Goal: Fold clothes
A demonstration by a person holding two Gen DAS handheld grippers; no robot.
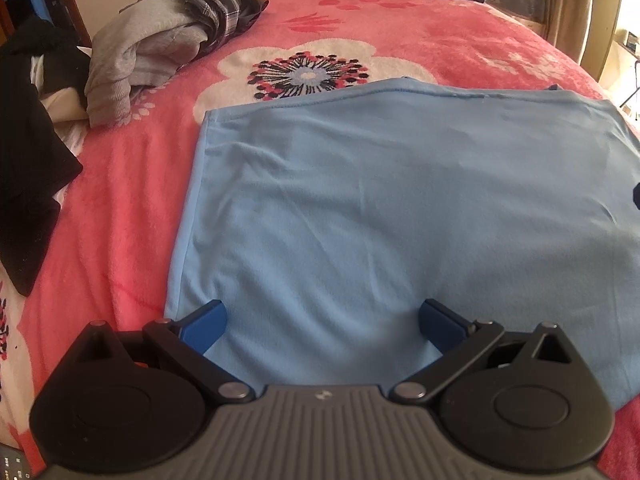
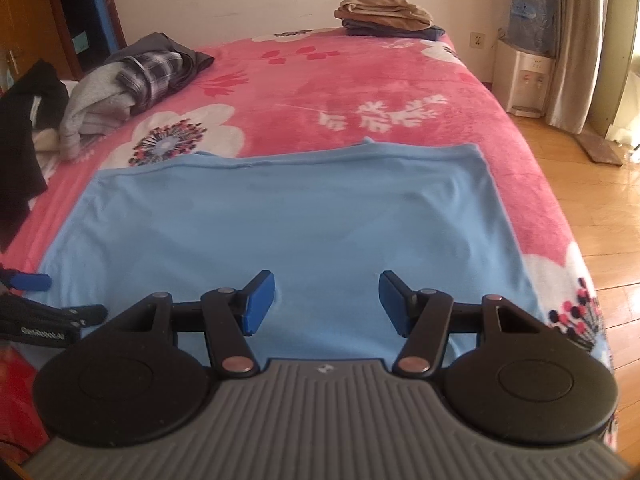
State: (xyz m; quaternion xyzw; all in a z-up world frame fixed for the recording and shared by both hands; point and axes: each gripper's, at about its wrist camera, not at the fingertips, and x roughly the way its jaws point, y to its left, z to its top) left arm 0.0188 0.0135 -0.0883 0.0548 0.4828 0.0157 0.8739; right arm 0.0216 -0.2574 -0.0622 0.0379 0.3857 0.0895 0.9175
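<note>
Two open grippers, left gripper (image 1: 322, 326) and right gripper (image 2: 327, 304), over flat blue garment (image 1: 400, 208)

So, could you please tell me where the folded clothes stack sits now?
The folded clothes stack sits at the bed's far edge by the wall, right of centre in the right wrist view, beyond the light blue garment.

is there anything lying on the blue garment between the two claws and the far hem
Nothing visible. The blue garment lies flat and bare ahead of the open left claw and open right claw; the unfolded heap sits off to the left.

Smooth matt blue cloth (image 2: 288, 216) on fluffy, perhaps fleece, blanket (image 2: 360, 76)
</note>
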